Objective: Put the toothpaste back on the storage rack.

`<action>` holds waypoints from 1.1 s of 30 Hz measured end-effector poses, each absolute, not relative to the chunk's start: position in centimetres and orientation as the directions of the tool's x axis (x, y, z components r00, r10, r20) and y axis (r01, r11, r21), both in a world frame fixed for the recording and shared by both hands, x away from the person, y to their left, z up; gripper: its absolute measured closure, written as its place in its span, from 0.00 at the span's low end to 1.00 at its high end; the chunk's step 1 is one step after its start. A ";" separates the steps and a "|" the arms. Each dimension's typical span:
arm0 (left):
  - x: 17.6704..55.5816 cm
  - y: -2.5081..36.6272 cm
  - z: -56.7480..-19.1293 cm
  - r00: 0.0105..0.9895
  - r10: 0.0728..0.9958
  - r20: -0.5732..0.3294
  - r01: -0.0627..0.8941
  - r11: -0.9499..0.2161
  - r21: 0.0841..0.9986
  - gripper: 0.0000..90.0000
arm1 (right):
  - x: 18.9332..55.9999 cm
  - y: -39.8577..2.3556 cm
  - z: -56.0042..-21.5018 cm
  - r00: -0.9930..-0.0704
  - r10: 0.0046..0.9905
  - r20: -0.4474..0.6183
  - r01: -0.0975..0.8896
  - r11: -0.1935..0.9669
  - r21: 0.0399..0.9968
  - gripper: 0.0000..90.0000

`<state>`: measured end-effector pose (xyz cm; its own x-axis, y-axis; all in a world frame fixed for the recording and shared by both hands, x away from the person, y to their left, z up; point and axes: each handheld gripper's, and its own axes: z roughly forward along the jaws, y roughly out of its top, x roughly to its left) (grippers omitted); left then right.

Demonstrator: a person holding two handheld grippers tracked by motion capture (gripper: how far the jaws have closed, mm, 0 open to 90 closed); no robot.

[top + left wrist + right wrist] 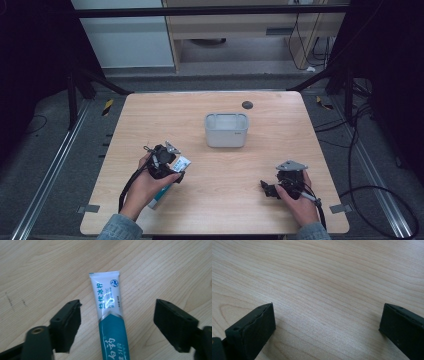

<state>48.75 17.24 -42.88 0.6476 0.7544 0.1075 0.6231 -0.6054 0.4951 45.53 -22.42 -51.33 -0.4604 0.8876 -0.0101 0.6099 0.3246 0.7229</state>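
Observation:
A white and teal toothpaste tube (110, 315) lies flat on the wooden table (220, 165), its crimped white end pointing away from me. My left gripper (117, 312) straddles the tube with a jaw on each side, and a gap of bare wood shows between each pad and the tube. In the high view the left gripper (165, 165) sits over the tube (183, 162) at the table's left front. My right gripper (268, 189) rests at the right front, and the right gripper (327, 320) stands open over bare wood with nothing between its jaws.
A grey rectangular bin (226, 116) stands upright behind the table's middle, with nothing visible inside. A small dark round disc (247, 105) lies near the far edge. Cables trail on the floor to the right.

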 end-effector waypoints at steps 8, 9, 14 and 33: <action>50.1 17.0 -43.9 0.653 0.750 0.103 0.661 -0.631 0.405 0.48 | 45.5 -22.4 -51.3 -0.456 0.890 -0.008 0.612 0.319 0.724 0.00; 50.2 16.9 -44.0 0.654 0.749 0.104 0.664 -0.635 0.395 0.50 | 45.5 -22.4 -51.3 -0.455 0.890 -0.008 0.612 0.319 0.724 0.00; 50.8 16.7 -44.7 0.658 0.746 0.101 0.676 -0.644 0.359 0.52 | 45.5 -22.4 -51.3 -0.455 0.890 -0.008 0.612 0.320 0.724 0.00; 51.8 16.7 -46.5 0.650 0.756 0.078 0.707 -0.638 0.304 0.60 | 45.5 -22.4 -51.3 -0.455 0.890 -0.008 0.612 0.319 0.724 0.00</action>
<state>51.83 16.67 -46.52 0.6495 0.7563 0.0780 0.7070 -0.6385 0.3043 45.54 -22.41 -51.34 -0.4552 0.8904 -0.0079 0.6118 0.3192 0.7238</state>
